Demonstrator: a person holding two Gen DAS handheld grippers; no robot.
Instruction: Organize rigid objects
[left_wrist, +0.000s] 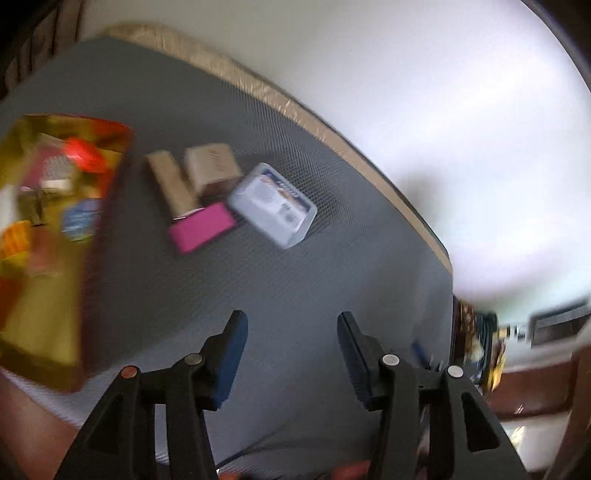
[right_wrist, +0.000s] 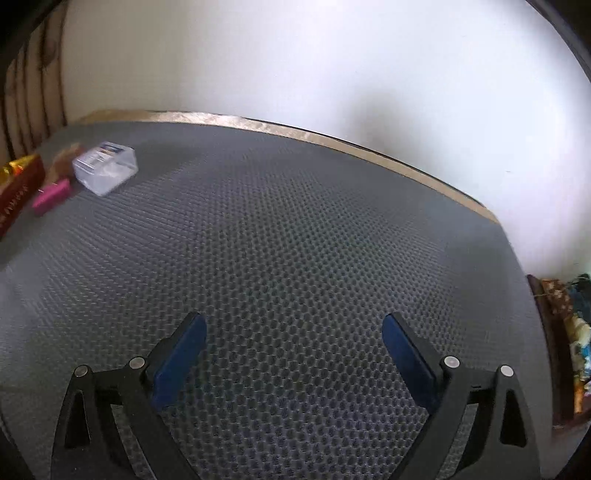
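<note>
My biggest worry is the gold tin (left_wrist: 55, 229), crowding the left of the tabletop (right_wrist: 295, 240): a blurred swing of my left claw (left_wrist: 291, 354), half-open and empty, could clip it. The clear box (left_wrist: 273, 205), pink block (left_wrist: 201, 227) and two tan blocks (left_wrist: 192, 177) touch in one cluster, so nudging one shifts all. My right claw (right_wrist: 293, 354) gapes wide and empty, well apart from them.

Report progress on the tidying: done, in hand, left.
Done: the box at the mat's left side already holds several items. In hand: nothing; the left gripper and right gripper are both open and empty. Left: the clear case, pink block and two tan blocks still lie loose beside the box.
</note>
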